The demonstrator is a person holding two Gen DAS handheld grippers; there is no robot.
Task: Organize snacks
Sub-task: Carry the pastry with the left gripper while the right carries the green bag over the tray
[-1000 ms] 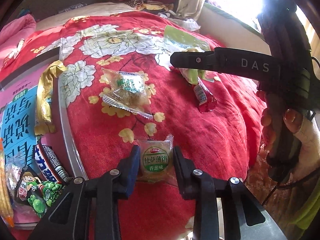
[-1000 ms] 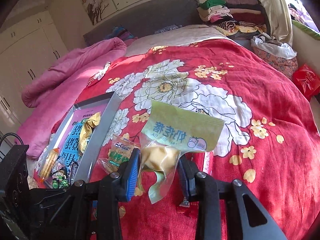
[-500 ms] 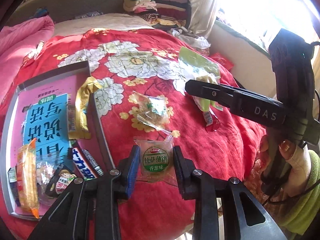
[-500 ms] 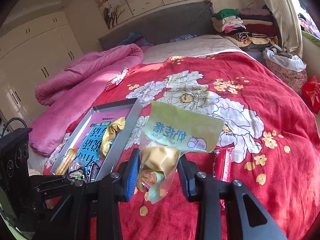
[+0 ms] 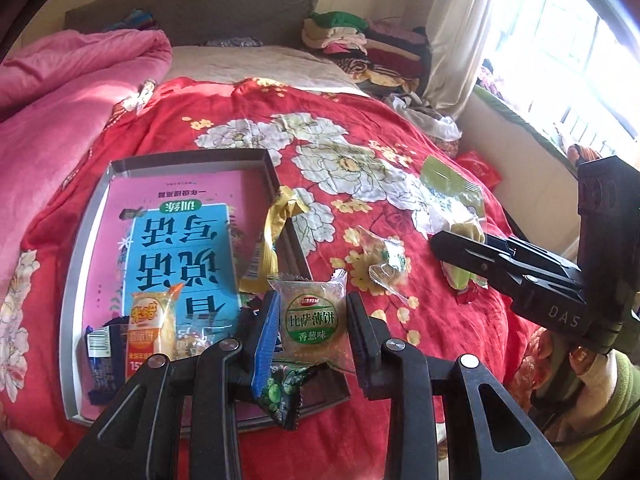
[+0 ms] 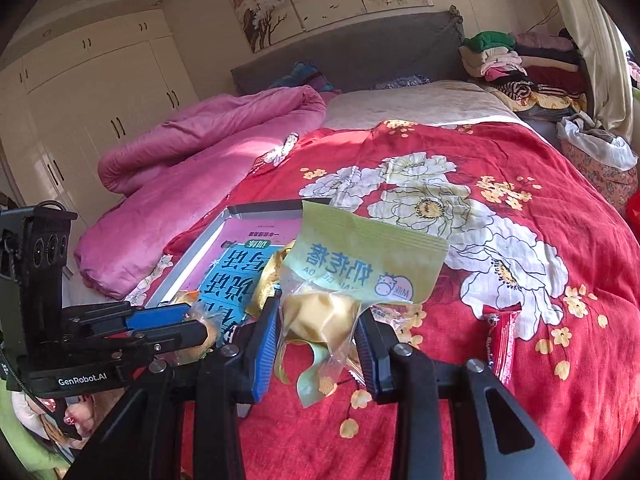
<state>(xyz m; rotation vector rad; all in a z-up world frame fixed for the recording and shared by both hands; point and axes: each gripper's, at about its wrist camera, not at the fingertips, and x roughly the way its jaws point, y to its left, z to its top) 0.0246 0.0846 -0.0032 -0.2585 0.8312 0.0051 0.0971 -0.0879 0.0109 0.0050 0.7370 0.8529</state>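
Since a second earlier both hands had lifted and swung toward the grey tray (image 5: 86, 240), which had come from the left edge of the left wrist view into full sight, while each packet kept its place between its jaws. The red floral bedspread (image 5: 360, 128) carried everything; the tray lay on it with a pink and blue book (image 5: 172, 248) as its floor and several snacks already gathered at its near end. A clear-wrapped snack (image 5: 384, 264) and a red packet (image 6: 502, 344) were left loose on the spread, outside the tray.

The step in hand looked like the carry of two snacks to the tray. The next move probably called for bringing each packet over a bare part of the book and letting go there.

The left gripper (image 5: 312, 328) was narrowed on a round green-labelled biscuit packet (image 5: 312, 316), held above the tray's near right corner. The right gripper (image 6: 316, 336) was pinched on a pale green milk-snack bag (image 6: 360, 264), which hung off the spread, just right of the tray.
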